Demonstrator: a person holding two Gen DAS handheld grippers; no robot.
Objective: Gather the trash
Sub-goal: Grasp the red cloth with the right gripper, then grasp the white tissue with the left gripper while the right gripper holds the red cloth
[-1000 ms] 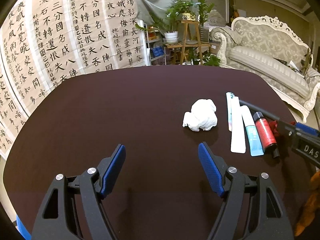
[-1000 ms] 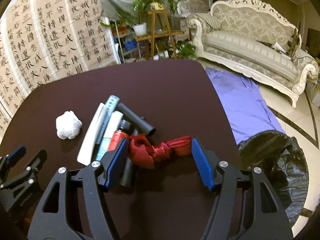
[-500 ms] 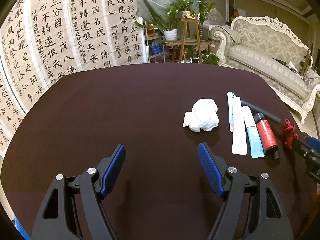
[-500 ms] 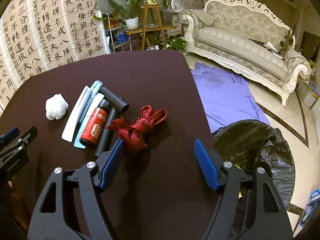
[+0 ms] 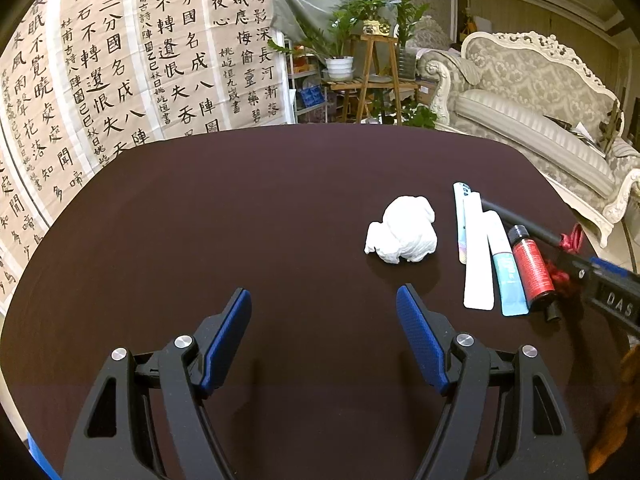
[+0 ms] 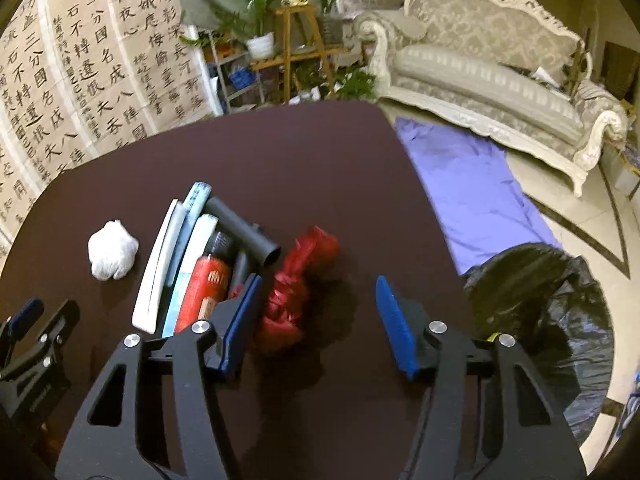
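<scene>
On the dark round table point(image 5: 240, 200) lie a crumpled white tissue point(image 5: 402, 234), a white strip point(image 5: 476, 256), a light blue tube point(image 5: 506, 276), a red bottle point(image 5: 532, 268), a black tube point(image 6: 244, 230) and a knotted red cloth point(image 6: 296, 292). My left gripper point(image 5: 324, 320) is open and empty, short of the tissue. My right gripper point(image 6: 318, 320) is open around the red cloth, its left finger against it. A black trash bag point(image 6: 544, 312) stands open on the floor to the right of the table.
A purple cloth point(image 6: 468, 184) lies on the floor past the table's right edge. A pale sofa point(image 6: 492, 76) stands behind it. Calligraphy sheets point(image 5: 120, 60) and potted plants on a wooden stand point(image 5: 372, 60) are beyond the far edge.
The right gripper pulled back from the red cloth half a second ago, then moved forward again so the cloth lies between its open fingers. The cloth has shifted and bunched up. The left gripper is still.
</scene>
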